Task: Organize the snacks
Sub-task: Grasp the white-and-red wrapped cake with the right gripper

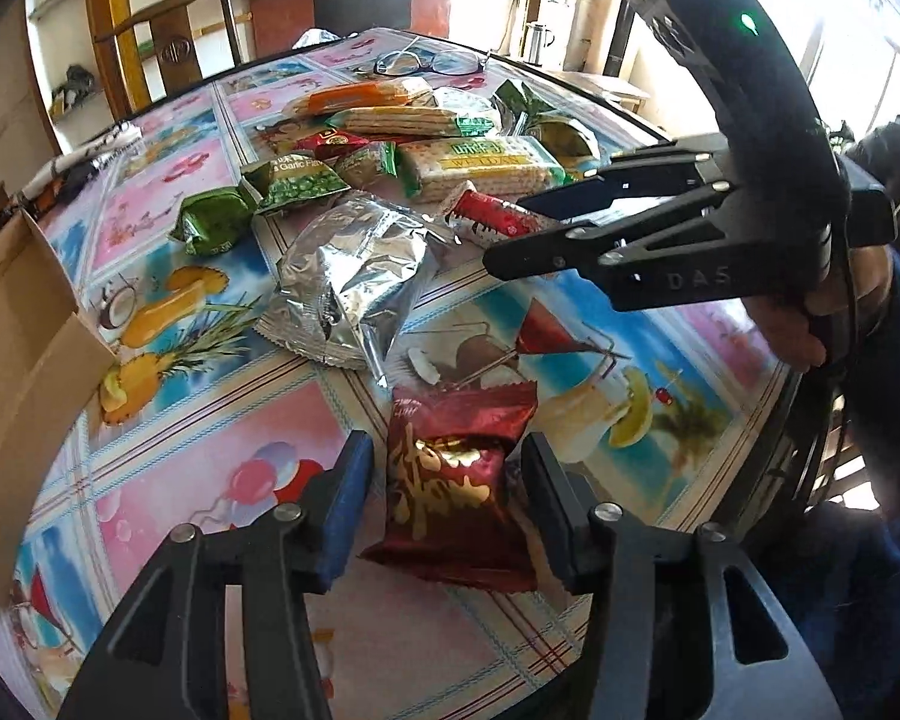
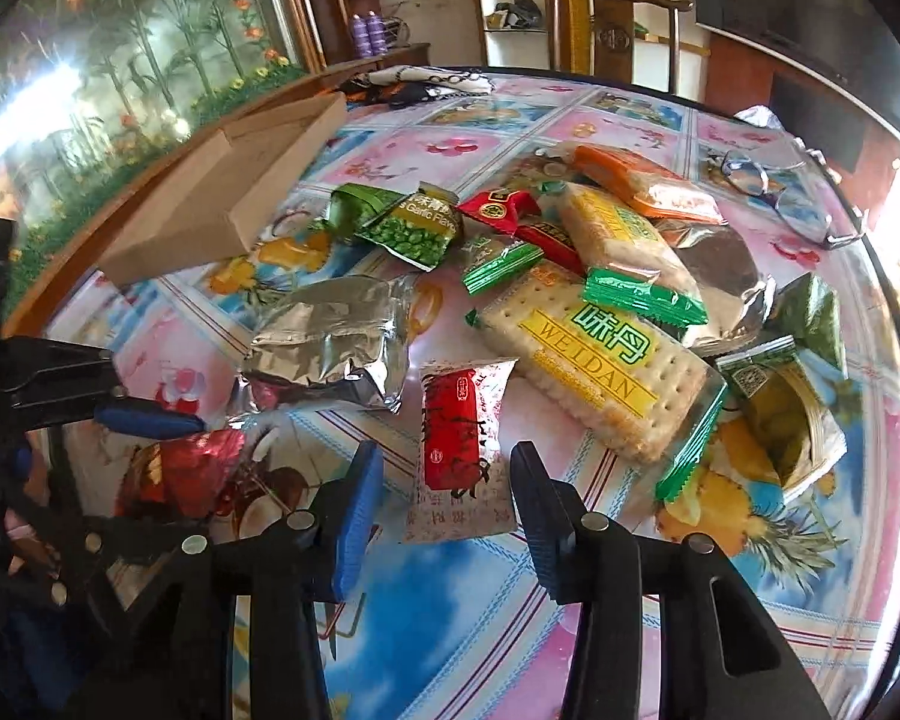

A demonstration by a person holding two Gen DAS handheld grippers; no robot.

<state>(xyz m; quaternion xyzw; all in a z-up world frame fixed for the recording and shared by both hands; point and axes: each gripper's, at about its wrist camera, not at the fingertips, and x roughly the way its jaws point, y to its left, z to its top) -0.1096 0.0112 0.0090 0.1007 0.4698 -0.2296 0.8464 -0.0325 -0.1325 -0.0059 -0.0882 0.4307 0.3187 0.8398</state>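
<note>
A pile of snack packs lies on a round table with a colourful printed cloth (image 1: pixel 210 450). My left gripper (image 1: pixel 447 504) is open, its jaws on either side of a dark red foil pack (image 1: pixel 459 486) lying on the cloth. My right gripper (image 2: pixel 444 510) is open around a red and white sachet (image 2: pixel 462 450). The right gripper also shows in the left wrist view (image 1: pixel 510 228), over the same sachet (image 1: pixel 498 217). A silver foil bag (image 1: pixel 348 276) lies between the two. The WEIDAN cracker pack (image 2: pixel 594 360) lies to the right of the sachet.
An open cardboard box (image 1: pixel 24 360) stands at the table's left edge and also shows in the right wrist view (image 2: pixel 222 192). Green pea packs (image 2: pixel 414 228), an orange wafer pack (image 2: pixel 642 180) and eyeglasses (image 2: pixel 780 192) lie further back. A wooden chair (image 1: pixel 168 36) stands behind the table.
</note>
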